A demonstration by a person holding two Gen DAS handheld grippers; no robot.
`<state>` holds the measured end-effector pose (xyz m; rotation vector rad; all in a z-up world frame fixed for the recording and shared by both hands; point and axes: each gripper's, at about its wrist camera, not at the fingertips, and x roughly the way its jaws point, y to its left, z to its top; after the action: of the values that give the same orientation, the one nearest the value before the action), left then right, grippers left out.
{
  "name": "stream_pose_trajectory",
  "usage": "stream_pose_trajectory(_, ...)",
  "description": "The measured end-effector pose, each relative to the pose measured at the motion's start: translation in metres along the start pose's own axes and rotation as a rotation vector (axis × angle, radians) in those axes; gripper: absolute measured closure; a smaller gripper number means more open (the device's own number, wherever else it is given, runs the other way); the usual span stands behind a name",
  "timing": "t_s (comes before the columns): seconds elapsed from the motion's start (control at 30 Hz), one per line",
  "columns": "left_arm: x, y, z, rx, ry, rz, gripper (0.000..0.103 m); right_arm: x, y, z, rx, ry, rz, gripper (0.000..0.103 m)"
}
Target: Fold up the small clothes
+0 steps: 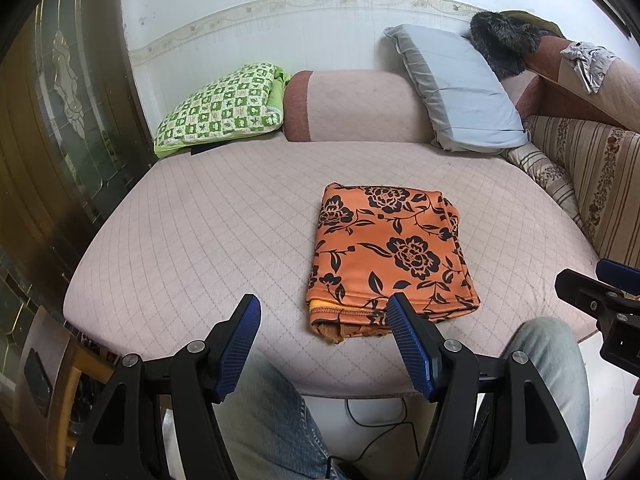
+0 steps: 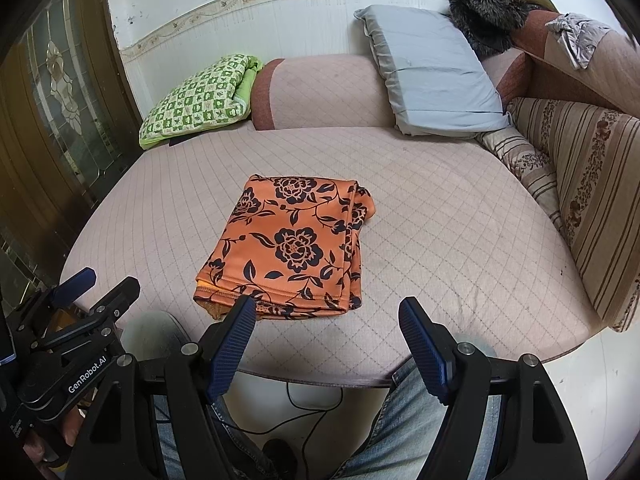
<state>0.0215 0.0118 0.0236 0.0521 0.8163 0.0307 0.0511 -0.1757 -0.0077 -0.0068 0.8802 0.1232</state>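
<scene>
The orange flowered cloth (image 1: 390,256) lies folded flat on the pink quilted cushion (image 1: 208,232). Nothing touches it. The left gripper (image 1: 324,308) hangs near the cloth's front edge, fingers wide apart and empty. The right gripper (image 2: 326,310) hangs by the same edge, also spread and empty. Behind the cloth lean a green checked pillow (image 1: 218,106) and a blue pillow (image 1: 460,88).

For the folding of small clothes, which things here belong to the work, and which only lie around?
Belong to the work:
orange flowered cloth, already folded on the pink cushion
left tongs, open and empty
right tongs, open and empty

Only lying around:
green checked quilt
grey pillow
dark furry thing
crumpled grey cloth
</scene>
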Motion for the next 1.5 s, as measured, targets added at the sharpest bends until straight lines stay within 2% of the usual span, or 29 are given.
stream_pose_trajectory(1.5, 0.026, -0.004, 0.008, 0.015, 0.021, 0.01, 0.037, 0.022, 0.003, 0.001, 0.018, 0.038, -0.009, 0.027)
